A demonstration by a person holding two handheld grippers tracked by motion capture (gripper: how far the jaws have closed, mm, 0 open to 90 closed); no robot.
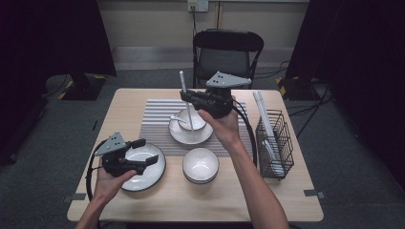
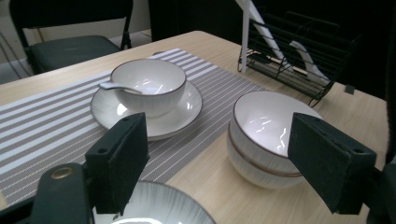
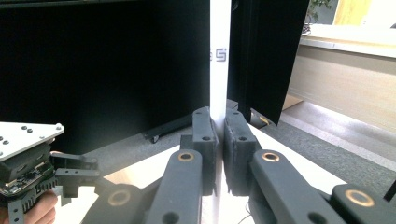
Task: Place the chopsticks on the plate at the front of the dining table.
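White plastic stick, long and flat: in the high view the right gripper has it clamped upright over the white bowl on its saucer, mid-mat near the table's far edge. I'd lower it slowly and keep it vertical. Left gripper view: left gripper jaws apart, empty, over the striped plate at the near left. Right gripper view: pads tight on the stick.

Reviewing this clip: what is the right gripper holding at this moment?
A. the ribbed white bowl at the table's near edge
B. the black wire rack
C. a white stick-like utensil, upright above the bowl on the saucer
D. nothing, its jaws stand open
C: in the right gripper view the right gripper has its jaws shut on a slim white stick-like utensil, which in the high view stands upright over the white bowl on the saucer.
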